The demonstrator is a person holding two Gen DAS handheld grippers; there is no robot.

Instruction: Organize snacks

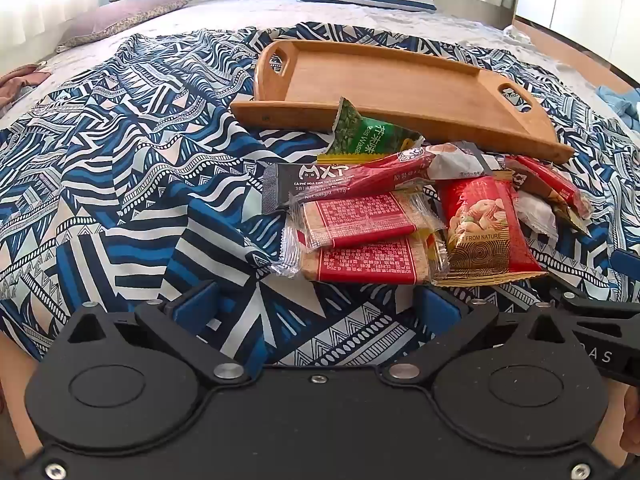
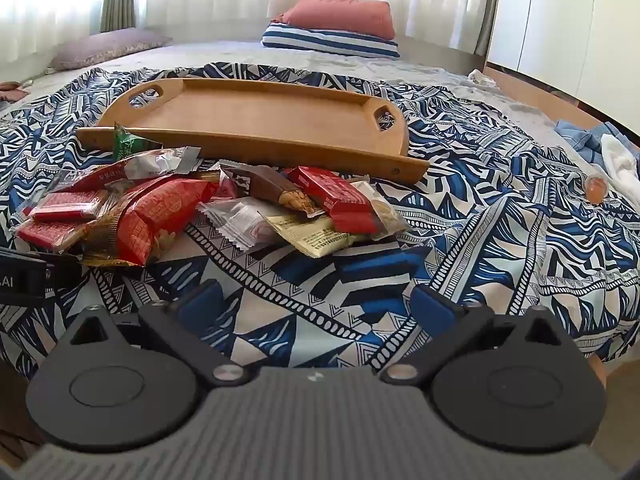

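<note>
Nearest the left wrist camera, the left claw (image 1: 318,300) stands spread wide, its blue pads apart over the patterned blue-and-white cloth (image 1: 132,184) that covers the bed, with nothing between them. The right claw (image 2: 316,304) is equally wide and empty, hanging above a bare stretch of the same cloth.

Just beyond the left claw lies the heap of snacks (image 1: 400,208). Two clear-wrapped red biscuit packs (image 1: 360,228) sit closest, one stacked on the other, and a red-and-gold nut bag (image 1: 480,224) lies beside them. Behind these are a black coffee sachet (image 1: 304,184), a long red stick pack (image 1: 384,172) and a green wasabi pea packet (image 1: 368,136) that leans against the tray's near rim.

Farther back, the wooden tray (image 1: 400,80) rests on the cloth with no snack inside it. At the far end of the bed, a pink pillow (image 2: 340,16) lies on a striped folded blanket (image 2: 328,42).
</note>
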